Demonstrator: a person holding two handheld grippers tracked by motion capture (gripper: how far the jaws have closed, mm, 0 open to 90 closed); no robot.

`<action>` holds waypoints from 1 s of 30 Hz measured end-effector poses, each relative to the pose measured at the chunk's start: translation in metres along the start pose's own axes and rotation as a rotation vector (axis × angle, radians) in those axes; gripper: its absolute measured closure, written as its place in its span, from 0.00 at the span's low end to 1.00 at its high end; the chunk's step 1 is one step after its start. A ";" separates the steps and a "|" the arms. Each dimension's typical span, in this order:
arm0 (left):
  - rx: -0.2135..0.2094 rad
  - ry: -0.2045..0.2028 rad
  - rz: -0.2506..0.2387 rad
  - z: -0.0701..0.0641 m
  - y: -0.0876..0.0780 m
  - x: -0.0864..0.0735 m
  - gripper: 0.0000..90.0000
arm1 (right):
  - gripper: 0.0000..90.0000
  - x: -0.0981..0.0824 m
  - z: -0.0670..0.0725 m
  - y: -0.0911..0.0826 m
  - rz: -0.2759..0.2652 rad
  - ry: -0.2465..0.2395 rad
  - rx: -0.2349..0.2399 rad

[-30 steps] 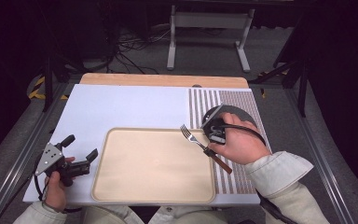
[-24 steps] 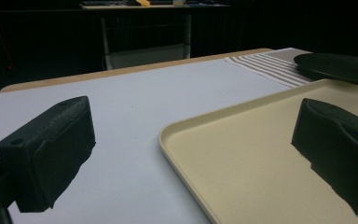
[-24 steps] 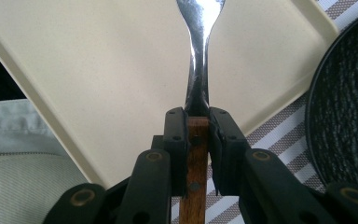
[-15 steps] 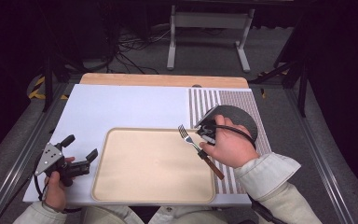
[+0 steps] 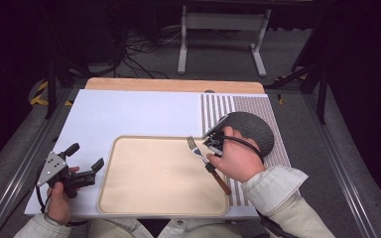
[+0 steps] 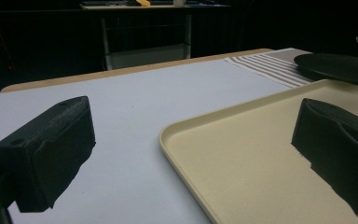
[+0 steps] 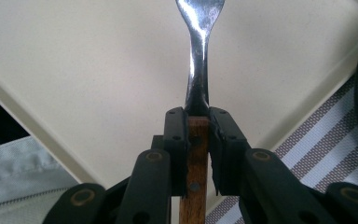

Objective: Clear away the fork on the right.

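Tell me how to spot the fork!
Find the beige tray on the white table. Over its right edge, the right gripper has its jaws shut on the fork. It alone has shiny metal prongs and a brown wooden handle.

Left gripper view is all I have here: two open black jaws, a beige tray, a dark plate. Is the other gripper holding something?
Observer: Yes. The right gripper is shut on a fork, clamped at its wooden handle.
Operator: Where is the fork?
Observer: Its tines hang over the tray's far right corner.
Operator: And the dark plate?
Observer: The plate lies on a striped placemat, right of the tray.
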State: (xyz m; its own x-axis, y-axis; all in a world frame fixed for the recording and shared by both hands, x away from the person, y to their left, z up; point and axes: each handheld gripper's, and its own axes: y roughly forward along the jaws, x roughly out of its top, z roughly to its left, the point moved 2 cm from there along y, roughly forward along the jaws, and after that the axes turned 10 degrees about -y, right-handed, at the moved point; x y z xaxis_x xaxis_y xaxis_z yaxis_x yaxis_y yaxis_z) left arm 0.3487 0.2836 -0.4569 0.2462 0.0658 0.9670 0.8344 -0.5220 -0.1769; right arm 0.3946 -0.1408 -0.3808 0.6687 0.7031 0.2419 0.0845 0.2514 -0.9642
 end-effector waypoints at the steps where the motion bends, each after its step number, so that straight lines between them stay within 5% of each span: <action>1: 0.000 -0.001 0.000 0.000 0.000 0.000 0.00 | 0.86 0.000 0.000 0.000 0.000 0.000 0.000; 30: 0.000 -0.003 0.000 0.000 0.001 0.000 0.00 | 0.86 0.000 0.009 0.041 0.087 0.123 0.049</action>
State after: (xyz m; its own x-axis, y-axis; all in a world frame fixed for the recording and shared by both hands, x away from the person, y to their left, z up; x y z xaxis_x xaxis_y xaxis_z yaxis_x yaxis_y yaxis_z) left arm 0.3492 0.2834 -0.4568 0.2474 0.0686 0.9665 0.8343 -0.5222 -0.1766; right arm 0.3920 -0.1244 -0.4197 0.7574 0.6378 0.1399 -0.0116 0.2273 -0.9738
